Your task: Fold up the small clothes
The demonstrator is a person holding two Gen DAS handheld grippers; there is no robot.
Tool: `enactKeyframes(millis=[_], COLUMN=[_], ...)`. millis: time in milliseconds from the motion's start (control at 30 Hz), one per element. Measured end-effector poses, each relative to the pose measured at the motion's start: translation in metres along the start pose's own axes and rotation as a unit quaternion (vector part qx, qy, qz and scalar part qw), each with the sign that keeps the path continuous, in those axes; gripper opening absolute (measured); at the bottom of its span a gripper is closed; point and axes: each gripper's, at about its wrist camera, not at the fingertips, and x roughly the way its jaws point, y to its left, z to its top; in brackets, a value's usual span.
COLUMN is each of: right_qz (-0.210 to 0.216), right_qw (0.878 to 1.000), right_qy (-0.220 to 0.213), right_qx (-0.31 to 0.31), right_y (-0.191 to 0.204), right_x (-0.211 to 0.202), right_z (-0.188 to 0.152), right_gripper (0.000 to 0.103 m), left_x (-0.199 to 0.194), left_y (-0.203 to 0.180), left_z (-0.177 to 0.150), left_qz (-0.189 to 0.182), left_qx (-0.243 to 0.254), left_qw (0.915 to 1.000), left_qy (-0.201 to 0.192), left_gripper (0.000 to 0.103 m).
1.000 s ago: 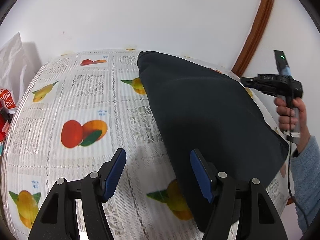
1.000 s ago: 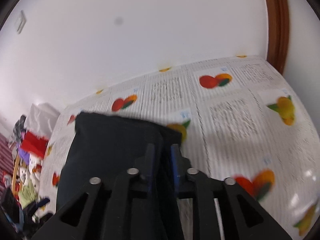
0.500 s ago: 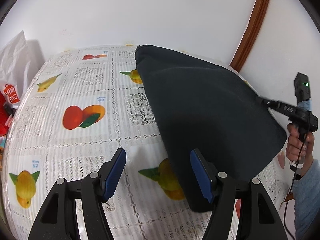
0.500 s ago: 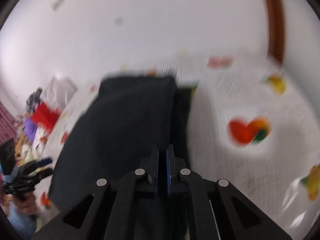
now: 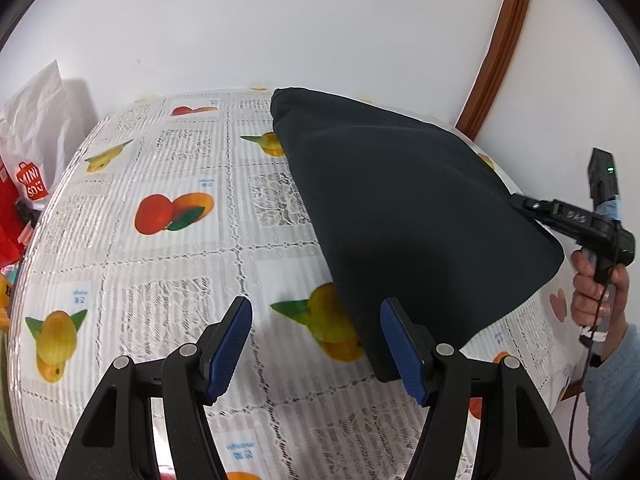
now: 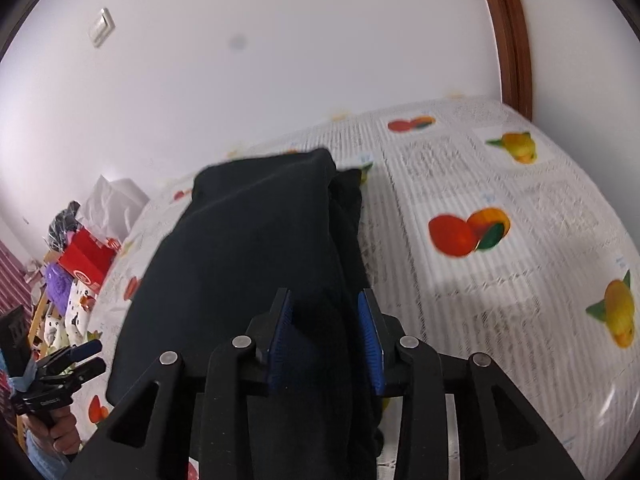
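**Status: One Garment, Two Tools**

One dark navy, soft-fabric folded garment (image 5: 404, 216) lies on the counter, which is covered by one white lace-pattern tablecloth printed with fruit (image 5: 168, 248). The garment occupies the right half of the counter in the left wrist view, with its far corner near the white wall (image 5: 280, 20).

Left tool (image 5: 316, 346): both blue-padded fingers (image 5: 228, 344) are spread wide apart, with nothing between them. The right-hand finger sits just beside the near corner of the garment; whether they touch cannot be determined.

Right tool (image 6: 326, 338): its two blue-padded fingers are parted, with a bunched fold of the garment lying between them. The fabric fills the gap, but whether the pads press on it cannot be determined. In the left wrist view this tool meets the right edge of the garment, which is lifted there.

Beside the counter: one white paper bag (image 5: 36, 120), one red carton (image 6: 86, 258), and one brown wooden door frame (image 5: 496, 40).
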Motion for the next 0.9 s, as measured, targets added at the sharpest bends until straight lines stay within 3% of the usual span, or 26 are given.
enactKeyframes(millis=[33, 67, 200, 400, 567, 700, 800, 867, 900], right_qz=[0.001, 0.002, 0.027, -0.042, -0.066, -0.113, -0.145, -0.152, -0.160], right_qw=[1.000, 1.000, 0.999, 0.998, 0.997, 0.993, 0.989, 0.987, 0.986], right_qy=[0.004, 0.004, -0.030, -0.038, -0.042, -0.037, -0.038, -0.046, -0.054], right_qx=[0.000, -0.002, 0.030, 0.002, 0.014, -0.001, -0.005, -0.004, -0.006], right_y=[0.002, 0.002, -0.012, -0.006, -0.018, -0.012, 0.000, 0.010, 0.020], right_x=[0.004, 0.006, -0.005, -0.024, -0.056, -0.082, -0.102, -0.115, -0.126], right_z=[-0.001, -0.002, -0.005, -0.019, -0.033, -0.043, -0.048, -0.052, -0.054], right_gripper=[0.011, 0.005, 0.005, 0.005, 0.006, 0.007, 0.023, 0.043, 0.047], left_x=[-0.001, -0.003, -0.009, -0.016, -0.021, -0.030, -0.045, -0.059, -0.067], left_y=[-0.002, -0.004, -0.010, -0.008, -0.007, -0.010, -0.019, -0.027, -0.032], left_z=[0.000, -0.001, -0.002, -0.008, -0.018, -0.019, -0.017, -0.016, -0.016], left_qz=[0.000, 0.002, 0.005, 0.008, 0.012, 0.019, 0.029, 0.033, 0.036], left_qx=[0.001, 0.002, 0.007, 0.010, 0.011, -0.001, -0.003, -0.007, -0.006], left_qw=[1.0000, 1.0000, 0.9999, 0.9999, 0.9998, 0.9998, 0.9992, 0.9987, 0.9983], left_qy=[0.000, -0.002, -0.008, -0.007, -0.005, -0.011, -0.026, -0.038, -0.045], left_gripper=[0.064, 0.064, 0.064, 0.064, 0.064, 0.064, 0.064, 0.064, 0.065])
